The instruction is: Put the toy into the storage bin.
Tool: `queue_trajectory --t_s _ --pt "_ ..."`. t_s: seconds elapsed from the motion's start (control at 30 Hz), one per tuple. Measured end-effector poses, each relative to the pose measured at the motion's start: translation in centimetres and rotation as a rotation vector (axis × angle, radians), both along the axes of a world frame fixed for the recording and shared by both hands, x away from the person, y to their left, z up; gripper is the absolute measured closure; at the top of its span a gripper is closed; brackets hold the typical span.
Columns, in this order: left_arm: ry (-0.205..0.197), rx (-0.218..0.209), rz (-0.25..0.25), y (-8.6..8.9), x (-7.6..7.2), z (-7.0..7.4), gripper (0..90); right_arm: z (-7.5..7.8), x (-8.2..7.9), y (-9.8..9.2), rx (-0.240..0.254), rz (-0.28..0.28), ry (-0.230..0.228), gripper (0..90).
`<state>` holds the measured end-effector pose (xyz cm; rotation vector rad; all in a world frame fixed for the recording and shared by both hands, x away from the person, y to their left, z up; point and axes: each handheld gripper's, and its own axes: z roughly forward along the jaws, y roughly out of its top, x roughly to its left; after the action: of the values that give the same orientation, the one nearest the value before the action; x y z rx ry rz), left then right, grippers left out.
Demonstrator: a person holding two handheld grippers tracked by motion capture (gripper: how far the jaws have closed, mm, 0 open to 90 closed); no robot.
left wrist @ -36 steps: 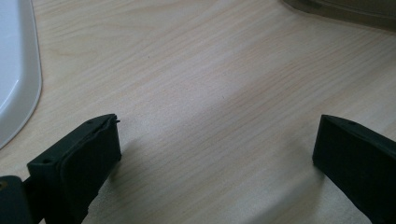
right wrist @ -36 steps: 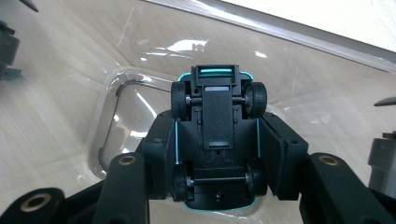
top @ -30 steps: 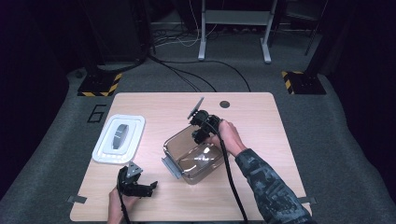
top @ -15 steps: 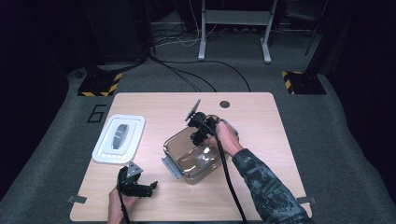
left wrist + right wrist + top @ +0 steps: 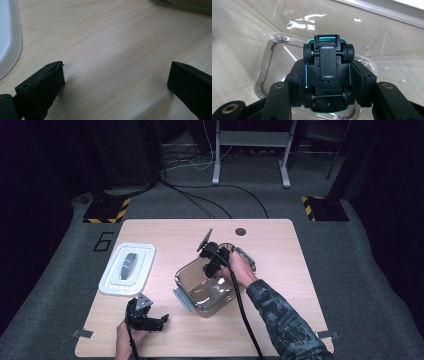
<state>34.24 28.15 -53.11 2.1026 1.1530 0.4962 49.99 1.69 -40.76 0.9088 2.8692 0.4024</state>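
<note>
right gripper (image 5: 328, 82) clamps the toy car (image 5: 327, 75) over the clear box (image 5: 212, 287), not dropped yet; left gripper (image 5: 116, 82) idles open.

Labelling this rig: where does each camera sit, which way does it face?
High view: fixed above the person's side, looking forward and down on the table; forearms enter from below.
Left gripper view: on the left gripper, facing bare tabletop; open black jaws show.
Right gripper view: on the right gripper, looking down into the clear container; jaws clamp a toy car.
Shared: the container also shows in the high view.
</note>
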Motion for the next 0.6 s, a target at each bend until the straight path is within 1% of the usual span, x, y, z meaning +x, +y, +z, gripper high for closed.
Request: queue_trajectory --t_s 0.4,0.6 --pt "0.000 0.000 -0.001 -0.01 0.00 0.00 0.8 -0.62 0.19 0.26 -0.006 0.003 0.020 50.5" --pt "0.002 -0.001 -0.002 0.00 0.00 0.01 0.8 -0.67 0.13 0.29 -0.009 0.003 0.021 50.1"
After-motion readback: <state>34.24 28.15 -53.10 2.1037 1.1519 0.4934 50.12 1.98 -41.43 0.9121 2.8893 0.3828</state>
